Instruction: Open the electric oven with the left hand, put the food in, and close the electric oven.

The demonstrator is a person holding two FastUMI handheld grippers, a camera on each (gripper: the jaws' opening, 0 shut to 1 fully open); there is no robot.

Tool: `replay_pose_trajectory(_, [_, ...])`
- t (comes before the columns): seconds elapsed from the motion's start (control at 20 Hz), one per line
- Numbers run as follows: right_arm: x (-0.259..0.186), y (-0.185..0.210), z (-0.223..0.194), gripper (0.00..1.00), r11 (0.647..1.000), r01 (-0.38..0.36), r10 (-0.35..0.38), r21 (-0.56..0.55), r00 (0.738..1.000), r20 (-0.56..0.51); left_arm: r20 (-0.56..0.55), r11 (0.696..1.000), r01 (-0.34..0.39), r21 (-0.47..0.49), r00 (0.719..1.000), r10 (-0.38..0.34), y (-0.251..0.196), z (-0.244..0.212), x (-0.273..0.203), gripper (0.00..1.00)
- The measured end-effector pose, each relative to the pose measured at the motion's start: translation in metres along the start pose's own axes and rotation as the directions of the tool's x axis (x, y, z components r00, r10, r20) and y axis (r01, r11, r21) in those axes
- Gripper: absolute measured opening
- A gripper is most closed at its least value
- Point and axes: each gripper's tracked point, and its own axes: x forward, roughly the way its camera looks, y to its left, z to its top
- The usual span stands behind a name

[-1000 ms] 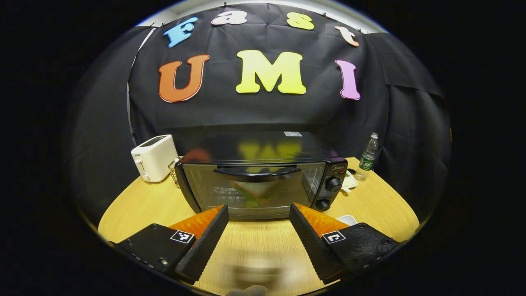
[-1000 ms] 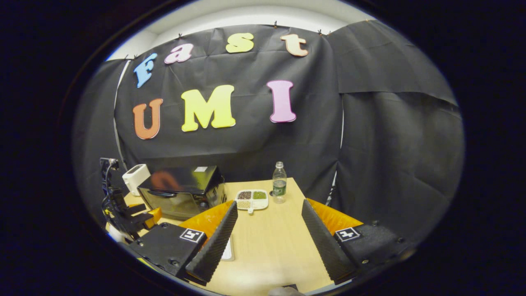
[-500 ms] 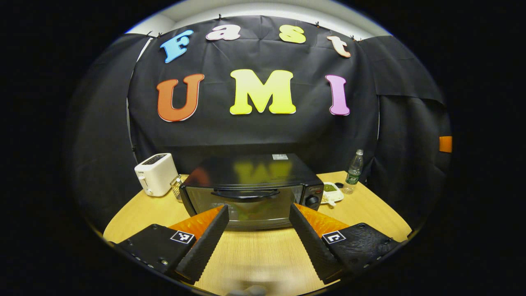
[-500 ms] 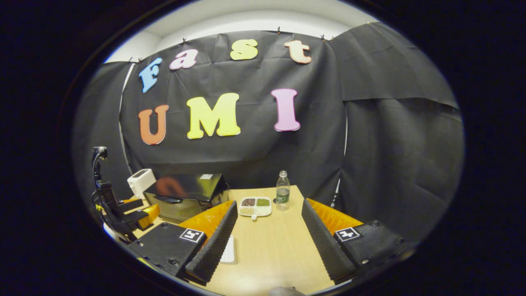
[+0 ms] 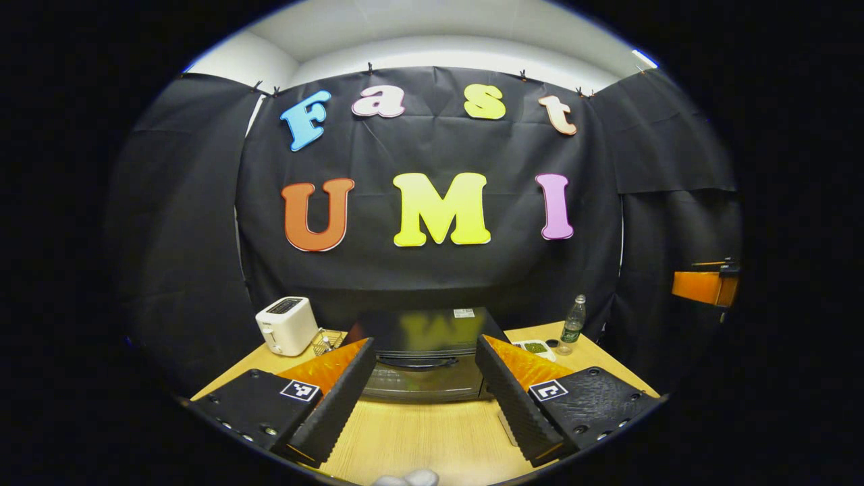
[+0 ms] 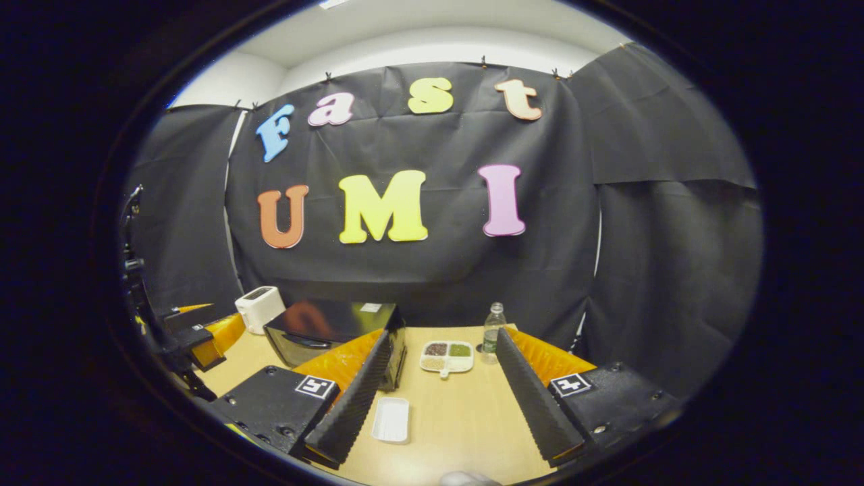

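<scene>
In the left gripper view I have my left gripper (image 5: pixel 424 391) at the bottom of the frame, its fingers spread wide apart with nothing between them. Just above that gap, in the lower middle, sits the black boxy electric oven with a glossy top (image 5: pixel 425 334) on the pale wooden table (image 5: pixel 412 439). Its door is closed, and the dark curved bar handle (image 5: pixel 417 362) runs across the top of the door. I judge that bar is the place to take hold: it looks rigid and smooth, so I would close on its middle and pull down and outward along the hinge arc. The oven looks heavy enough to stay put, though a slick handle could slip. A white toaster (image 5: pixel 287 325) stands at lower left, and a clear plastic bottle (image 5: pixel 573 324) at lower right.

In the right gripper view my right gripper (image 6: pixel 439 398) is likewise spread and empty at the bottom. The oven (image 6: pixel 334 331) lies at lower left, well apart from these fingers. A small white rectangular tray (image 6: pixel 391 419) rests on the table (image 6: pixel 459 432) near the bottom centre; I cannot tell whether it holds any food. A white divided dish of grains (image 6: pixel 447 356) sits beside the bottle (image 6: pixel 493 329). Either looks light and stiff, best pinched by its rim and kept level.
</scene>
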Motion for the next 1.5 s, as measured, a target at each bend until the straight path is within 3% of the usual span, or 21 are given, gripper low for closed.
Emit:
replay_pose_trajectory(0.4, [0.0, 0.044, 0.034, 0.9, 0.996, -0.087, 0.087, -0.011, 0.995, 0.055, 0.03, 0.994, -0.109, 0.014, 0.994, 0.109, 0.045, 0.034, -0.047, 0.97])
replay_pose_trajectory(0.7, [-0.004, 0.064, 0.055, 0.89, 0.994, -0.108, 0.111, -0.03, 0.989, 0.094, 0.059, 0.988, -0.156, -0.002, 0.986, 0.156, 0.069, 0.06, -0.069, 0.97])
replay_pose_trajectory(1.2, [-0.022, 0.084, 0.076, 0.89, 0.992, -0.117, 0.121, -0.041, 0.984, 0.134, 0.108, 0.992, -0.127, -0.022, 0.986, 0.129, 0.07, 0.09, -0.081, 1.0])
replay_pose_trajectory(1.5, [-0.033, 0.078, 0.073, 0.89, 0.996, -0.074, 0.08, -0.051, 0.988, 0.133, 0.114, 0.996, -0.083, -0.032, 0.99, 0.086, 0.061, 0.098, -0.078, 0.97])
